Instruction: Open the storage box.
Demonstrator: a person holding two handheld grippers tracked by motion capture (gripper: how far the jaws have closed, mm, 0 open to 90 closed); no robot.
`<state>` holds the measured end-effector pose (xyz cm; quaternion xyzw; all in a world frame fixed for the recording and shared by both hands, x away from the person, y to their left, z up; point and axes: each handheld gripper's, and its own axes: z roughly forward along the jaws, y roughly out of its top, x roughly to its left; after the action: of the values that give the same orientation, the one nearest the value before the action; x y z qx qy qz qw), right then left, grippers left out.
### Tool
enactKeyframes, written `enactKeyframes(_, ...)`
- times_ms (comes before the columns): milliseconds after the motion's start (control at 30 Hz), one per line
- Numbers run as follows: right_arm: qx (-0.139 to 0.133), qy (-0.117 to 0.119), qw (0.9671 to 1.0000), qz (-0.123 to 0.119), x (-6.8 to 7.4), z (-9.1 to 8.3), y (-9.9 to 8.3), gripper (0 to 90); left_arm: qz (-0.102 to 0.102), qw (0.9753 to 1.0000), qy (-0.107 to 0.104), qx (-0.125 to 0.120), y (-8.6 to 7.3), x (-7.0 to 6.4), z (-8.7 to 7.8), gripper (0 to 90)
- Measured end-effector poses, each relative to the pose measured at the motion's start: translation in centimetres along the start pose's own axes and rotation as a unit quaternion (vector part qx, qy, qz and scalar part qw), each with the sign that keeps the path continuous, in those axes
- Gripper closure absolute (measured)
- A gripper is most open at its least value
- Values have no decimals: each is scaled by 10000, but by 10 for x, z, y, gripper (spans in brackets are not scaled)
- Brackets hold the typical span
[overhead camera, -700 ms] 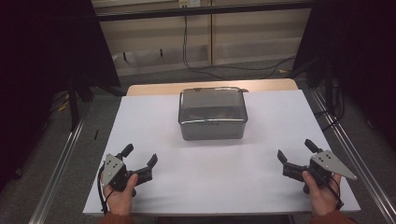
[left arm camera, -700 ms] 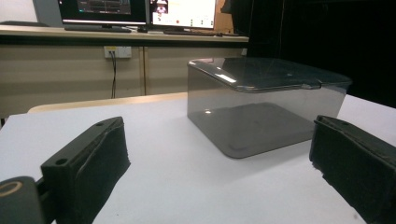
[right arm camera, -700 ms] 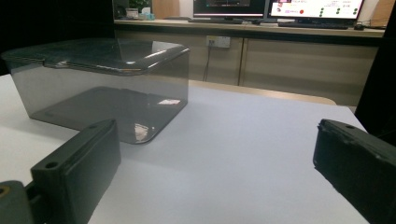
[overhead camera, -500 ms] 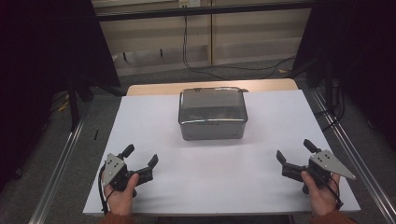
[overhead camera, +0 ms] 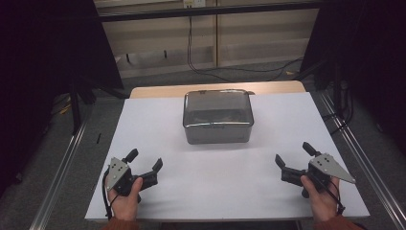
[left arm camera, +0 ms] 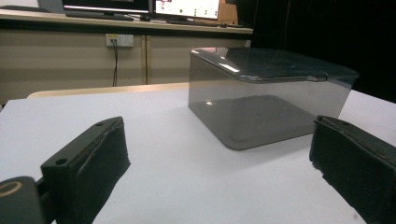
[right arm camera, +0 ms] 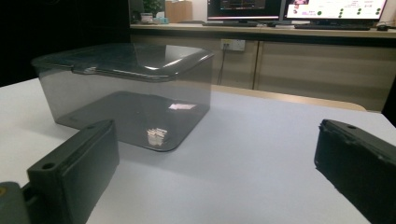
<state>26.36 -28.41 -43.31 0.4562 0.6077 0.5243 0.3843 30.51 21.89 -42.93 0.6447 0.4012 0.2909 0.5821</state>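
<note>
A smoky, see-through plastic box [overhead camera: 218,117] with its lid on sits on the white table [overhead camera: 268,191], toward the far edge and roughly centred. All places below are taken from this box.

Left gripper [overhead camera: 142,162]: on the near side of the box and off to its left, well apart from it, low over the table top. Jaws spread wide, nothing between them. In the left gripper view the box [left arm camera: 271,95] stands ahead and slightly right, framed by the two black jaws, with bare table in the gap. The person's left hand [overhead camera: 125,199] wraps the grip from the near edge.

Right gripper [overhead camera: 294,155]: on the near side of the box and off to its right, also well apart from it. Jaws wide open, holding nothing. In the right gripper view the box [right arm camera: 126,91] lies ahead and to the left; its lid is seated and its walls are tinted, with a small pale object [right arm camera: 156,135] showing through near the closest corner, too indistinct to identify. The right hand [overhead camera: 321,199] holds the grip from the near edge.

Behind the box, beyond the table's far edge, cabinet fronts [overhead camera: 215,36] and trailing cables [overhead camera: 191,52].
</note>
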Motion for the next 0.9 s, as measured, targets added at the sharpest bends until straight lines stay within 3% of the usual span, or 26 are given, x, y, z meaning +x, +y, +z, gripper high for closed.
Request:
enactKeyframes(400,7,187,9997,-144,15,11,2,0,-3,10000,-17,23,-1,-1,-4,49)
enactKeyframes(700,-20,347,9994,-14,24,21,7,0,-7,10000,-25,21,-2,-2,-6,49)
enactKeyframes(900,-19,448,9989,-98,32,30,9,1,-12,10000,-38,28,-2,-2,-4,49)
